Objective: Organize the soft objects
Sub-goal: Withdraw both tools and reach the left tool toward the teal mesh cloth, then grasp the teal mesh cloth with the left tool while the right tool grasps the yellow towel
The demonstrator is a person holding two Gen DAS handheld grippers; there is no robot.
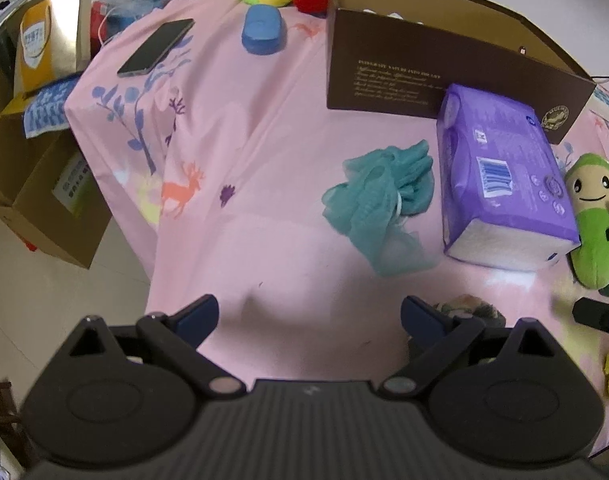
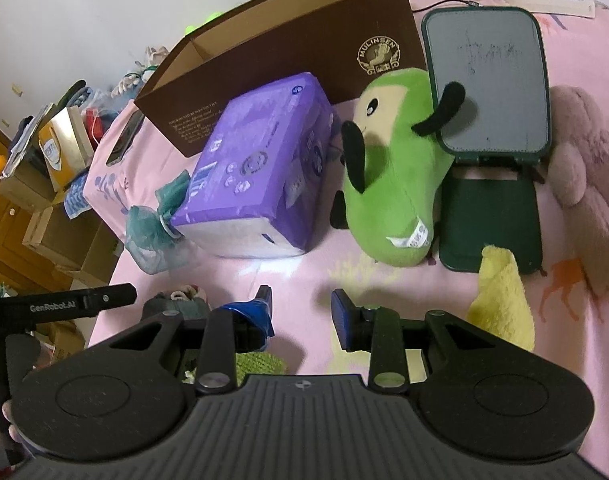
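Phone lies far left of the brown box on the pink cloth, blue case just left of that box; box is open-topped, only a sliver of something pale shows inside, can't tell what. Teal mesh pouf sits in front of the box, touching the purple tissue pack that leans against the box front; green plush lies right of the pack, with a dark green tablet stand just right of the box and a yellow plush in front of it. Left gripper spread wide and empty over bare cloth in front of the box; right gripper jaws partly apart, nothing between them.
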